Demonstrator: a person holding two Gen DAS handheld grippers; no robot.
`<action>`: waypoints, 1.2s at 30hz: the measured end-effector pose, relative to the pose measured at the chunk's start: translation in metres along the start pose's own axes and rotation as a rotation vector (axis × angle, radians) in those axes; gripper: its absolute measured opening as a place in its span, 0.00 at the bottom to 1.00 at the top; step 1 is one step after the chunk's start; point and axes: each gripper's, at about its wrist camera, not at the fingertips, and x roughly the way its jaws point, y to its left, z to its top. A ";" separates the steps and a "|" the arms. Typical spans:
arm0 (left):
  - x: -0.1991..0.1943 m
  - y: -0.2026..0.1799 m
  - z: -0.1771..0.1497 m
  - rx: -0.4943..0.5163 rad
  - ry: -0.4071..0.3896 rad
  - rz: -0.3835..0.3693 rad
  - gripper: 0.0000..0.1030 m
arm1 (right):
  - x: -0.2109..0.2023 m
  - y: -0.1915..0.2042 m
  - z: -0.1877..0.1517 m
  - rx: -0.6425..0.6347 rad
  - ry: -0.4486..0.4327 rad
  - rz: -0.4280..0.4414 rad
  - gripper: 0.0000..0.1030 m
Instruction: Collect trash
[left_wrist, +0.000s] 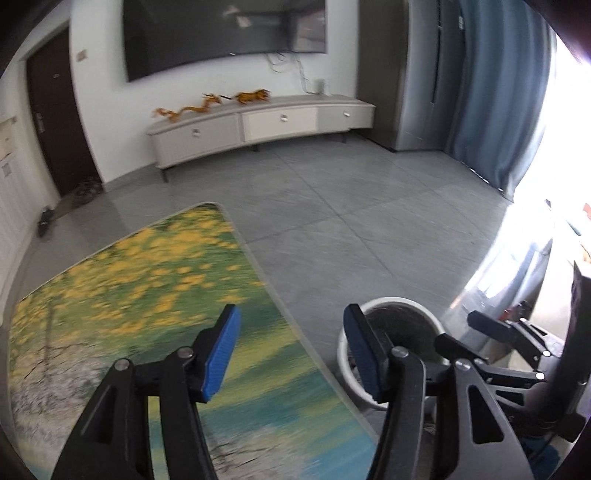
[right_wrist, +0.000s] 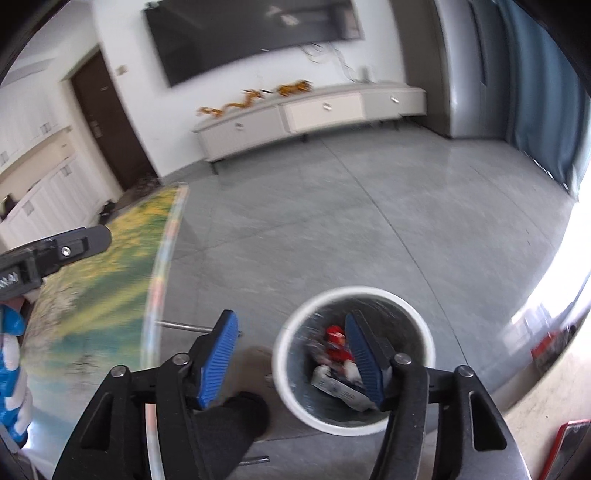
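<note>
Hovering above white trash bin (right_wrist: 354, 417) on grey floor: right gripper (right_wrist: 295, 365), blue pads spread wide, nothing between them. Bin holds red wrapper (right_wrist: 334, 341) and white crumpled packet (right_wrist: 338, 387) (blurred, details unclear). Left gripper (left_wrist: 291, 350) just left of bin (left_wrist: 343, 354), over edge of flower-print table (left_wrist: 147, 288), pads likewise spread, holding nothing.

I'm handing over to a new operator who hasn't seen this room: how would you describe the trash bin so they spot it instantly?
Start at the glass table with the yellow-flower print; just off its rounded edge, on the grey tiled floor, stands the trash bin. It is a round, open-topped bin with a white rim and grey inside, already holding red and white wrappers, and it is the only container on the floor.
</note>
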 end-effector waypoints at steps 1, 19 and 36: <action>-0.009 0.012 -0.004 -0.015 -0.010 0.025 0.55 | -0.002 0.012 0.002 -0.020 -0.007 0.015 0.60; -0.150 0.161 -0.072 -0.219 -0.168 0.393 0.67 | -0.025 0.183 0.014 -0.265 -0.112 0.140 0.86; -0.223 0.200 -0.116 -0.348 -0.292 0.495 0.74 | -0.059 0.240 -0.003 -0.358 -0.210 0.096 0.98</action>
